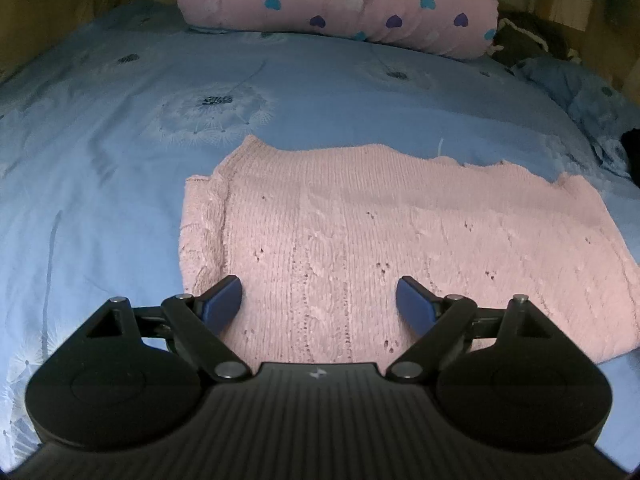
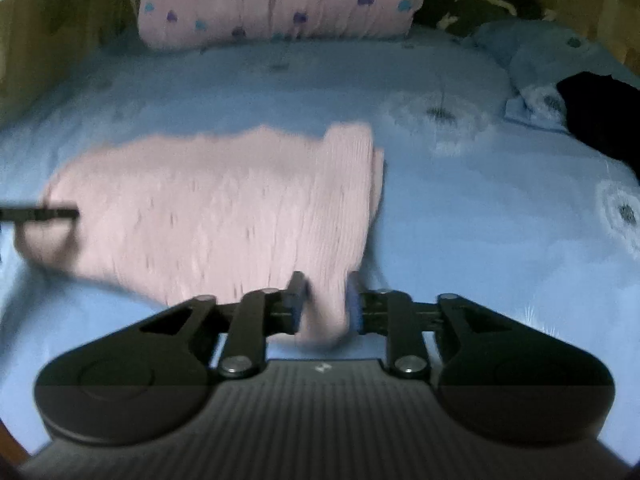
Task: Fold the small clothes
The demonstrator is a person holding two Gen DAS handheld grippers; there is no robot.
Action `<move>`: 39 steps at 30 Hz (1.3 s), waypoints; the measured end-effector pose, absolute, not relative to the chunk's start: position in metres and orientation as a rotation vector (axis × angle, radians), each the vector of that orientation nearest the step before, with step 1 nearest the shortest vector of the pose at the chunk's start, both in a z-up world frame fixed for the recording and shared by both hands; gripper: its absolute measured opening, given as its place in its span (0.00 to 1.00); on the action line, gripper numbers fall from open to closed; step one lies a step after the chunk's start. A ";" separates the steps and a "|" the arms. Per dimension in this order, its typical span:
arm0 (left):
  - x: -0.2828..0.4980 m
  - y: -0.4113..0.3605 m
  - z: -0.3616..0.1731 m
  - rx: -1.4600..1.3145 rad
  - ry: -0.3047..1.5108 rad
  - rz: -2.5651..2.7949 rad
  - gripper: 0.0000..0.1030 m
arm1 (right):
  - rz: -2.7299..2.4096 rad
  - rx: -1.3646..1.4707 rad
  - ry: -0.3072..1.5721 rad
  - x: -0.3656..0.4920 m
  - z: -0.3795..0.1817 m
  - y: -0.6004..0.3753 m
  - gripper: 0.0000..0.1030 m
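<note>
Between the fingers of your right claw (image 2: 326, 304) sits the near corner of the pink knit (image 2: 224, 208), a fold of it bunched in the narrow gap; that view is blurred, so you cannot tell for sure whether the pads press on it, though the cloth fills the space between them. Your left claw (image 1: 320, 300) stands wide open above the near edge of the same knit (image 1: 360, 232), its blue pads (image 1: 224, 300) apart and holding nothing. From the right wrist view a thin dark bar at the far left edge reaches onto the knit; what it is cannot be told. Around the knit spreads the bed (image 1: 100, 160), covered in a blue sheet printed with dandelions, and the garment lies mostly flat on it. Farther back a pink roll (image 1: 340, 0) with hearts lies across the head of the bed. A dark cloth (image 2: 600, 116) lies off to the right.
</note>
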State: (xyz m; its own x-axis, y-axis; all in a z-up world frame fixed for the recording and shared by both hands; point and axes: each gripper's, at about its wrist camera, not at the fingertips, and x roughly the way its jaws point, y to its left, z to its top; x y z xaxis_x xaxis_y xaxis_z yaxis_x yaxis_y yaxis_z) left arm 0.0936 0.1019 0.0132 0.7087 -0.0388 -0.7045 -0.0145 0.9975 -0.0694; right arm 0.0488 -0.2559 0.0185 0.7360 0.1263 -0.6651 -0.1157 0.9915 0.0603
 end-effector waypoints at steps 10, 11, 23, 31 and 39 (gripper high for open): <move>0.099 0.107 0.018 -0.096 0.769 -0.014 0.86 | 0.031 0.142 0.676 0.127 0.016 -0.254 0.51; 0.100 0.108 0.018 -0.099 0.770 -0.010 0.86 | 0.021 0.145 0.674 0.132 0.014 -0.254 0.51; 0.105 0.110 0.021 -0.079 0.758 0.010 0.86 | -0.096 -0.006 0.671 0.166 -0.008 -0.243 0.06; 0.106 0.111 0.022 -0.082 0.754 0.008 0.86 | -0.131 -0.053 0.691 0.162 -0.030 -0.258 0.09; 0.102 0.110 0.021 -0.063 0.754 0.005 0.86 | -0.060 0.063 0.685 0.128 0.005 -0.258 0.10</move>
